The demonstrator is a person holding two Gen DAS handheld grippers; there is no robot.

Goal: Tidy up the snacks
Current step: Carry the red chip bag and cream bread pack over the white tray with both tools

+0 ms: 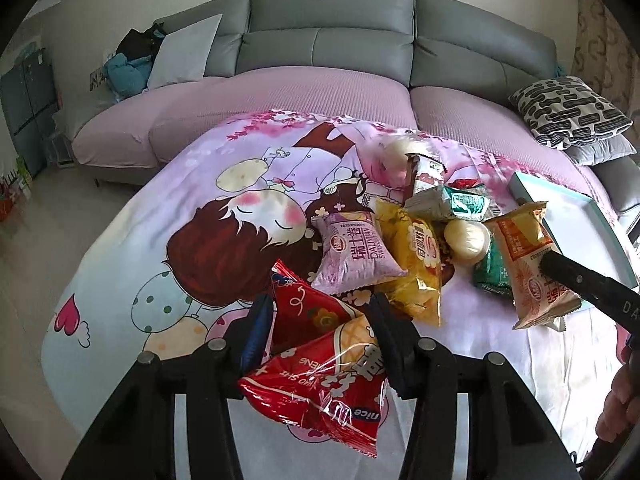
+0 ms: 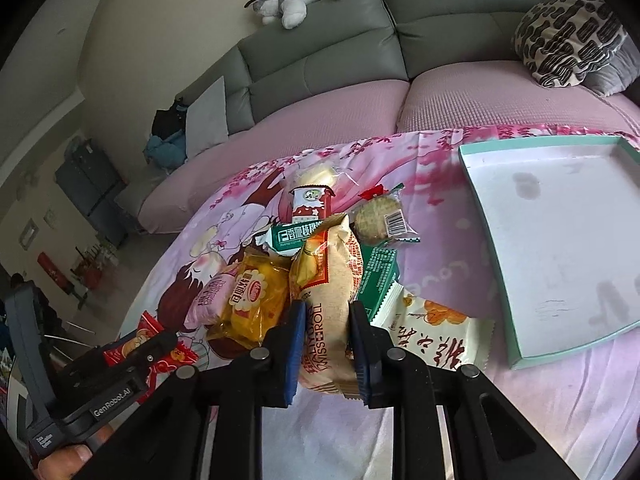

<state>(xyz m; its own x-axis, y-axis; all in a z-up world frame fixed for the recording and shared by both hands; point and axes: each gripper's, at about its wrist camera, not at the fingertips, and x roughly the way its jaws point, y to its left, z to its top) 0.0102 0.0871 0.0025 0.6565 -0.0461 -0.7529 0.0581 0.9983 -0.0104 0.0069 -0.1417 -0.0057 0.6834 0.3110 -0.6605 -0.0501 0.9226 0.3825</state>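
Snack packets heaped on a cartoon-print pink cloth, shallow mint-rimmed white tray beside them.
Left gripper clamps a red foil packet; right gripper clamps a tan Swiss-roll packet, both packets between the blue pads.

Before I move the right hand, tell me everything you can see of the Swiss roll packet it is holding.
The Swiss roll packet is a sealed, puffy pillow pack of glossy tan-and-orange film with red panels and the printed words "SWISS ROLL". It runs lengthwise away from the camera, its crimped far end over the snack pile. The right gripper is shut on its near half, blue pads denting both sides. In the left wrist view its lower corner looks raised off the printed cloth; whether it touches neighbouring packets I cannot tell.
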